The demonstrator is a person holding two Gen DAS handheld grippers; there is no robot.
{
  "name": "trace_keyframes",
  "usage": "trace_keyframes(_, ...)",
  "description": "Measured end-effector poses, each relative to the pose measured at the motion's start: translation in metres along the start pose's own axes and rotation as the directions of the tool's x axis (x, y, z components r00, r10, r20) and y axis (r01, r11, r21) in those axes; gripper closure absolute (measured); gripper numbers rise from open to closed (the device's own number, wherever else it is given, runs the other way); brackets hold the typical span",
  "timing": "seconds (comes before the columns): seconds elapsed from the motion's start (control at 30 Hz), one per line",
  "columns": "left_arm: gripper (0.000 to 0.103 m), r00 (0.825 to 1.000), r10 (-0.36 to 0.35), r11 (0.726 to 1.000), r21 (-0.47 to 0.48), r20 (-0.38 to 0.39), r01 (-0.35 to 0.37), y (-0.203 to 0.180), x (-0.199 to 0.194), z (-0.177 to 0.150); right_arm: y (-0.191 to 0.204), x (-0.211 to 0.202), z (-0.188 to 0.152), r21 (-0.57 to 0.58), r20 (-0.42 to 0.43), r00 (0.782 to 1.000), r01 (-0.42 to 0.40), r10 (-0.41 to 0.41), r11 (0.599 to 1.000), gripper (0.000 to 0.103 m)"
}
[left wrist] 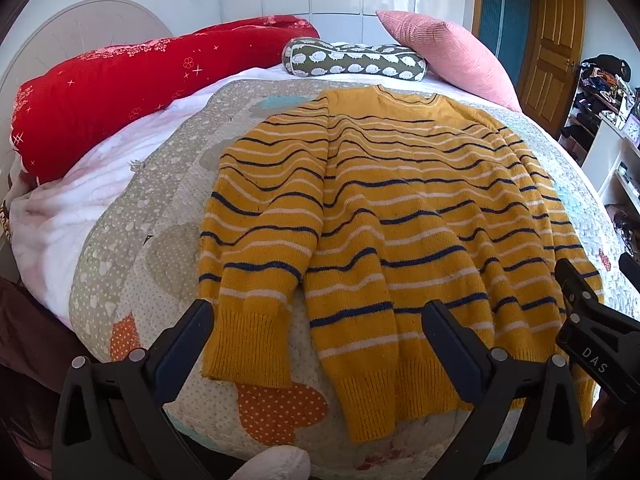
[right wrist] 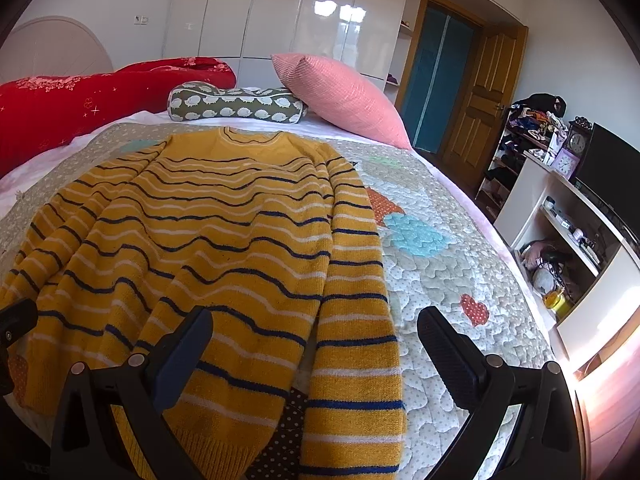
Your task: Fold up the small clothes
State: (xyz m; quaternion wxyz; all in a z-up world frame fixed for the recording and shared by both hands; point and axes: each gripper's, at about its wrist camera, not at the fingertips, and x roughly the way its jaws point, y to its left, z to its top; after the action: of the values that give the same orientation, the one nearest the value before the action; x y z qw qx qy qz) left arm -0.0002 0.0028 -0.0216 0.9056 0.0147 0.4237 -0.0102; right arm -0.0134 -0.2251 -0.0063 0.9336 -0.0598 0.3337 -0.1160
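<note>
Left gripper (left wrist: 318,322) spread wide at six o'clock, gripping nothing, above the cuff of the yellow striped sweater (left wrist: 400,208). Sweater flat on the patchwork quilt (left wrist: 132,248), collar toward twelve o'clock. Right gripper (right wrist: 316,330) likewise wide, empty, over the other sleeve.

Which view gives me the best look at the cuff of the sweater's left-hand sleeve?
The left wrist view. There the ribbed cuff lies whole and unobstructed on the quilt, between the open left gripper fingers. The right wrist view cuts that sleeve off at the frame's left edge, so its cuff is out of sight.
</note>
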Motion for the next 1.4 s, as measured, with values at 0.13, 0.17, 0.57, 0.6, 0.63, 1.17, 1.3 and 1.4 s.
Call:
trace_keyframes(0.13, 0.000, 0.999, -0.005, 1.000, -0.004, -0.040, 0.005, 0.000, 0.013, -0.003, -0.004, 0.002, -0.003, 0.010, -0.010, 1.000, 0.005, -0.005, 1.000, 0.000)
trace_keyframes(0.17, 0.000, 0.999, -0.004, 1.000, -0.004, -0.046, 0.003, 0.000, 0.015, -0.004, -0.005, 0.003, -0.003, 0.013, -0.013, 1.000, 0.007, -0.006, 1.000, 0.000)
trace_keyframes(0.57, 0.000, 0.994, 0.041, 0.999, 0.023, -0.102, -0.039, -0.003, 0.041, -0.016, -0.008, 0.015, -0.010, 0.025, -0.050, 0.999, 0.009, -0.008, 1.000, 0.000)
trace_keyframes(0.6, 0.000, 0.994, 0.042, 0.999, 0.023, -0.101, -0.040, -0.003, 0.042, -0.015, -0.009, 0.017, -0.012, 0.027, -0.058, 0.998, 0.008, -0.007, 1.000, 0.000)
trace_keyframes(0.63, 0.000, 0.994, 0.044, 0.999, 0.026, -0.097, -0.042, -0.003, 0.042, -0.016, -0.010, 0.019, -0.013, 0.030, -0.069, 0.998, 0.006, -0.004, 1.000, 0.000)
trace_keyframes(1.17, 0.000, 0.993, 0.072, 0.997, 0.023, -0.090, -0.070, -0.005, 0.045, -0.022, -0.040, 0.057, -0.035, 0.221, -0.206, 0.965, -0.118, 0.164, 0.968, 0.000)
trace_keyframes(1.3, 0.000, 0.993, 0.069, 0.997, 0.025, -0.099, -0.067, -0.005, 0.045, -0.024, -0.042, 0.061, -0.036, 0.241, -0.225, 0.955, -0.138, 0.193, 0.961, 0.000)
trace_keyframes(1.4, 0.000, 0.993, 0.058, 0.998, 0.029, -0.103, -0.056, -0.004, 0.045, -0.024, -0.045, 0.065, -0.035, 0.251, -0.240, 0.945, -0.161, 0.223, 0.954, 0.000)
